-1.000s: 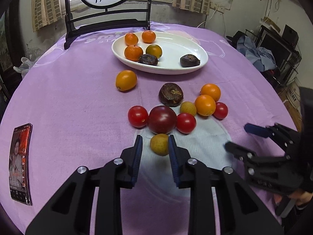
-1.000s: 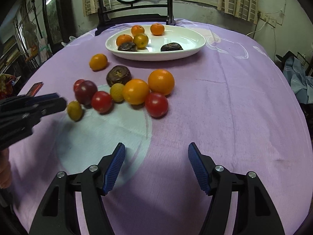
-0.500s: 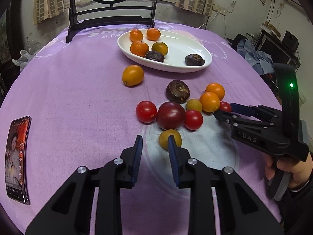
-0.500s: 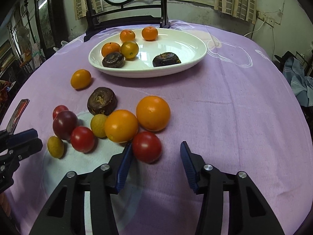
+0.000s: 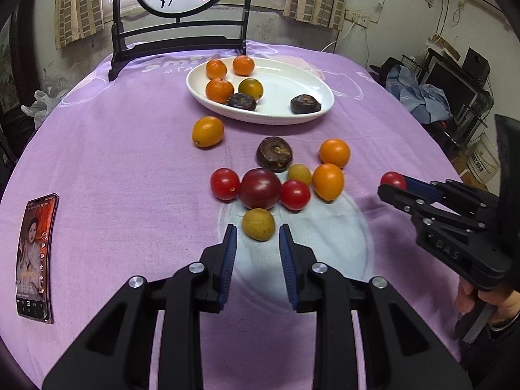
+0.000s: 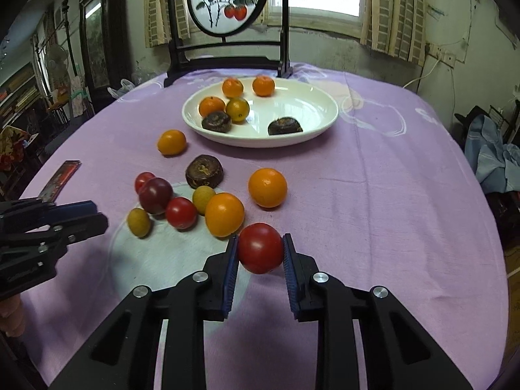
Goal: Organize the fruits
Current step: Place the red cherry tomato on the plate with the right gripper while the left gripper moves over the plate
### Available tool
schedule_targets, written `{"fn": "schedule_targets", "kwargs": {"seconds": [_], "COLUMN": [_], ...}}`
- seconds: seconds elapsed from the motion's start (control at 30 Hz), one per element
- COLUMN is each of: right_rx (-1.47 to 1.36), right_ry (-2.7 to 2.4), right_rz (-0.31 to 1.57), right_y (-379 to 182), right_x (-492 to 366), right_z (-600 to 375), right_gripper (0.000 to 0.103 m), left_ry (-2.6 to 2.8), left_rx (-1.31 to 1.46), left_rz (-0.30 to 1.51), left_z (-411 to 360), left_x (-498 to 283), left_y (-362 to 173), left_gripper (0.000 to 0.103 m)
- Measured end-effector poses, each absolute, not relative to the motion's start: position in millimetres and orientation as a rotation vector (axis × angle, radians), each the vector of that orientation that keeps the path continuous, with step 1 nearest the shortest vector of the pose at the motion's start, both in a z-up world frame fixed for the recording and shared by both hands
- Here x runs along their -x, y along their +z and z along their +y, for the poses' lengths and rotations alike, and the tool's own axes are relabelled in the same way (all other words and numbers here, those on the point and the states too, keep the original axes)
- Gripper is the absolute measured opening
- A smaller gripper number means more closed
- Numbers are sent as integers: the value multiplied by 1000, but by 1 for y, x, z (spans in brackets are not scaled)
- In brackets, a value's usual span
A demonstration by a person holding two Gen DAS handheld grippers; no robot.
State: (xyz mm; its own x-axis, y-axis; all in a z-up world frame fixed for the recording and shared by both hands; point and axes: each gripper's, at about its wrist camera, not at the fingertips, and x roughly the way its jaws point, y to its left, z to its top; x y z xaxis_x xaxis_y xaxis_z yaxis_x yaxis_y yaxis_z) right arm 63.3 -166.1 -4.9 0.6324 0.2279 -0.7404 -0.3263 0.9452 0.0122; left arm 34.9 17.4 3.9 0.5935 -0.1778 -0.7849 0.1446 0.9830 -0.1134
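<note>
My right gripper (image 6: 260, 247) is shut on a red tomato (image 6: 260, 248) and holds it just above the purple cloth; it also shows in the left wrist view (image 5: 393, 180). My left gripper (image 5: 256, 237) is open, its pads on either side of a small yellow-green fruit (image 5: 259, 224) without touching it. Loose tomatoes, oranges and a dark brown fruit (image 5: 274, 153) lie in a cluster ahead. A white oval plate (image 5: 312, 81) at the back holds several oranges and two dark fruits.
A phone (image 5: 34, 256) lies at the table's left edge. One orange fruit (image 5: 208, 131) sits alone in front of the plate. A dark wooden screen stand (image 5: 178, 42) stands behind the plate. The round table's edge drops off at right.
My right gripper has closed on the red tomato and lifted it back from the cluster. My left gripper has stayed by the yellow-green fruit, its jaws a little wider.
</note>
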Motion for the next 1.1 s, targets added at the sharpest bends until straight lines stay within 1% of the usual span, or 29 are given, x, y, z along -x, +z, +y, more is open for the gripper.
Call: {"fn": "schedule_targets", "kwargs": {"seconds": [0.27,0.43,0.57,0.83,0.97,1.1], "right_rx": [118,139,145,149,136,144], "right_ry": [344,366,379,368,364,360], "right_rz": [721,686,671,717,769,800], "right_y": [32,46,52,35,16,0], "right_x": [-47,-65,-94,-177,-217,-236], "right_z": [-180,-172,-164,-140,-132,-128], "right_gripper": [27,27,27,27,27,27], "left_ry": [-214,-209,-191,-142,-137,-140], "left_rx": [6,-2,15,25,24,43], "left_rz": [863,825,837,879,914,949], "left_z": [8,5,5,6,5,8], "left_x": [-43,-78,-122,-215,-245,-266], "left_y": [33,55,58,43,29,15], "left_gripper": [26,26,26,26,26,26]}}
